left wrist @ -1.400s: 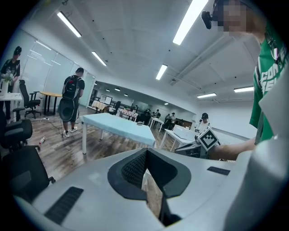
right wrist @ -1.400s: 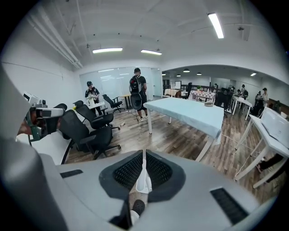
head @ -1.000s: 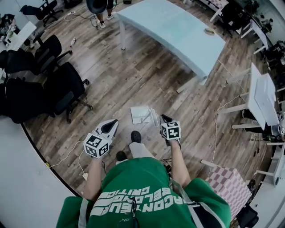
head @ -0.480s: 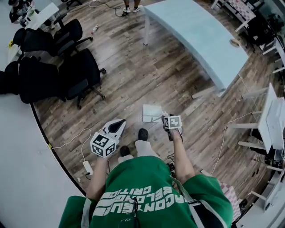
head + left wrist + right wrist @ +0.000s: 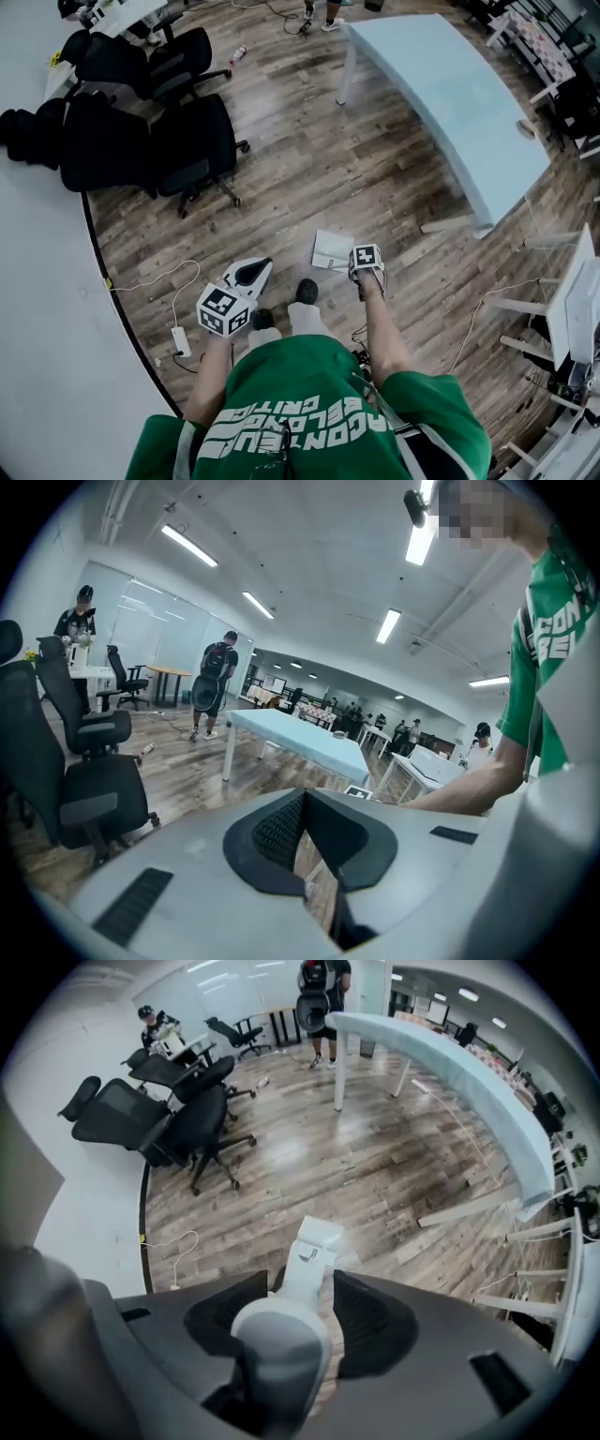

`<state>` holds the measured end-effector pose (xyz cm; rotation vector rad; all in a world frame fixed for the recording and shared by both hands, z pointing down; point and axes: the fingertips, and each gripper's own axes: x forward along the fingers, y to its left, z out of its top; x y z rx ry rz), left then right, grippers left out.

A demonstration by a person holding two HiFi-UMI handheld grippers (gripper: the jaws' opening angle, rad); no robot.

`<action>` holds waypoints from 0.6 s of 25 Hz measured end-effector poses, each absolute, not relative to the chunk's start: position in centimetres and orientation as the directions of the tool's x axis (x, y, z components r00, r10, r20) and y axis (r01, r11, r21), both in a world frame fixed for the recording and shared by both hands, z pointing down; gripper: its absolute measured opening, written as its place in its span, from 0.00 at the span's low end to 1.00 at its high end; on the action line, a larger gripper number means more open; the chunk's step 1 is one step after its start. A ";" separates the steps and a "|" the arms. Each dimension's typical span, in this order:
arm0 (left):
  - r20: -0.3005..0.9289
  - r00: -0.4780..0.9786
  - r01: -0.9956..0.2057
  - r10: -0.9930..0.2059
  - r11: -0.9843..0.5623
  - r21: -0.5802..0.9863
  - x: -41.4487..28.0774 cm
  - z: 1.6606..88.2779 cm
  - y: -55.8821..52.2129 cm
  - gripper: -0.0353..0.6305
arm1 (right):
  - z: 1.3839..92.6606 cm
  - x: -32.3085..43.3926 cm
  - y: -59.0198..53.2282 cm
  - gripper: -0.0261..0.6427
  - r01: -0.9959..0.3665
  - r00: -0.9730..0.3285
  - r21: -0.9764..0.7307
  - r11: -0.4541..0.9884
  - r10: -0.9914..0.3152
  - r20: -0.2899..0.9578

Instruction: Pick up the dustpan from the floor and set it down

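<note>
The right tongs [image 5: 302, 1288] are opening with the dustpan [image 5: 311, 1246] handle between them, the left tongs [image 5: 302, 803] are together and empty, so it is best to squeeze the handle snugly before lifting.

The wooden floor [image 5: 300, 178] beyond the dustpan [image 5: 328, 248] is bare, so you can pass there freely. The black office chairs [image 5: 178, 150] stand well apart to the dustpan's left. The pale blue table [image 5: 450, 94] and its leg [image 5: 457, 225] stand to its right. Your shoes [image 5: 306, 291] crowd its near side, just beside it.
</note>
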<state>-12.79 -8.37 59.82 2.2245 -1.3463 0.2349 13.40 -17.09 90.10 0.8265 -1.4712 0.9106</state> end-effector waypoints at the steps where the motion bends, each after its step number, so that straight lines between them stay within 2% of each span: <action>1: 0.407 0.480 -0.869 -0.777 -0.356 0.344 -12.9 59.8 -8.4 0.04 | 90.6 13.4 -17.1 0.35 -0.891 -0.098 -0.097 0.443 0.020 0.995; 9: 0.432 0.429 -0.891 -0.793 -0.293 0.347 -12.6 60.4 -8.4 0.04 | 91.1 13.2 -18.0 0.27 -0.900 -0.091 -0.111 0.421 0.066 0.994; 15: 0.430 0.419 -0.893 -0.800 -0.277 0.354 -11.7 60.4 -9.5 0.04 | 90.8 12.5 -19.5 0.26 -0.923 -0.119 -0.132 0.362 0.059 0.991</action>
